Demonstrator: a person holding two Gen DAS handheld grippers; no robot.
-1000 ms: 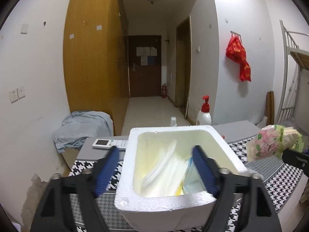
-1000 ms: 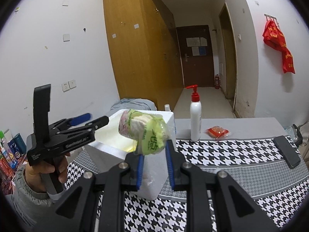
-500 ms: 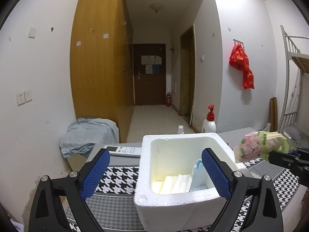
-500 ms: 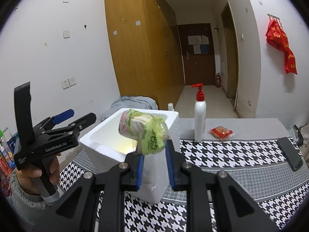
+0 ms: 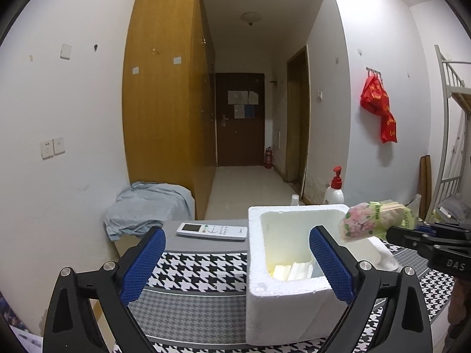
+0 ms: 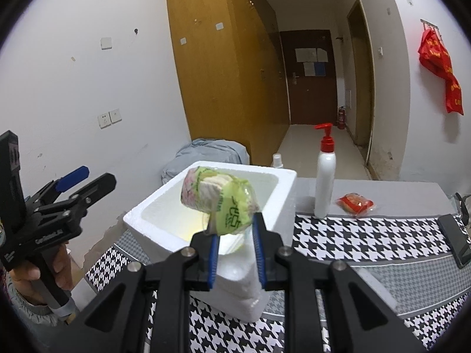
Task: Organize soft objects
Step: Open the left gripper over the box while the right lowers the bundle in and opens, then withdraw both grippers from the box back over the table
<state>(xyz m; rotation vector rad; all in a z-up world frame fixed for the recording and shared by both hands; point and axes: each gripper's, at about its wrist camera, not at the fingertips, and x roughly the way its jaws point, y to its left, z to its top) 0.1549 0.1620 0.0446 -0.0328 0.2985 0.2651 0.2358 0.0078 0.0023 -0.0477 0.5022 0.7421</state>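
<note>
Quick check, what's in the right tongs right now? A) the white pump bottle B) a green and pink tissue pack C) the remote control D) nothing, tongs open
B: the right tongs are shut on the lower edge of the tissue pack, holding it over the foam box; the pump bottle stands on the table and the remote control lies beyond the box.

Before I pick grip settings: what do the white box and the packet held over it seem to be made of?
The white box looks like expanded polystyrene foam: matte, thick walls, grainy beaded edges. The packet in the right gripper appears to be thin glossy plastic film, printed green with pink flowers, around stacked soft white sheets, probably tissues; the film crinkles and bunches where the pads pinch it.
</note>
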